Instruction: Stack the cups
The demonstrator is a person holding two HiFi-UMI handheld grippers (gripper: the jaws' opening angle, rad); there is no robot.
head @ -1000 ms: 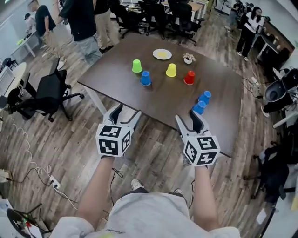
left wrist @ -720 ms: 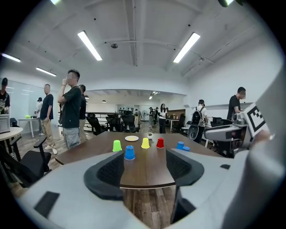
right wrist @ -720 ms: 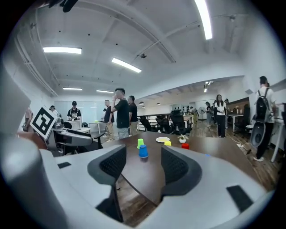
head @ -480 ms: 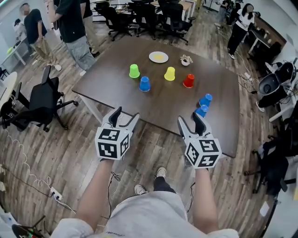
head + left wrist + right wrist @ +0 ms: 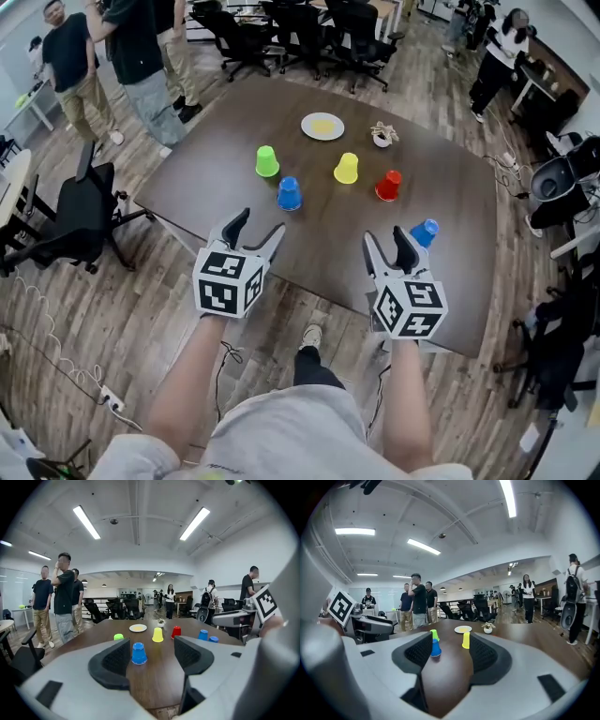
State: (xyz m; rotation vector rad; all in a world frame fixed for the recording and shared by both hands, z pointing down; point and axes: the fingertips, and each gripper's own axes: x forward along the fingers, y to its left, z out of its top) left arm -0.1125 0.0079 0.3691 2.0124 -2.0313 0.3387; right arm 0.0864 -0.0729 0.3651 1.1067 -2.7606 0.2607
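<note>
None of the cups is stacked yet; the green cup (image 5: 267, 160), blue cup (image 5: 289, 193), yellow cup (image 5: 347, 168) and red cup (image 5: 388, 185) each stand upside down and apart across the middle of the table (image 5: 328, 234); a second blue cup (image 5: 427, 230) stands toward the right side, partly behind your right gripper (image 5: 387, 239), and the left gripper view shows a third blue cup (image 5: 213, 639) just beside it; your left gripper (image 5: 260, 225) hovers at the near edge with its jaws spread and nothing between them, the first blue cup lined up well ahead of it; your right gripper is spread and empty too, over the near edge; so, as I judge it, you have the whole job left, starting with a first pick.
</note>
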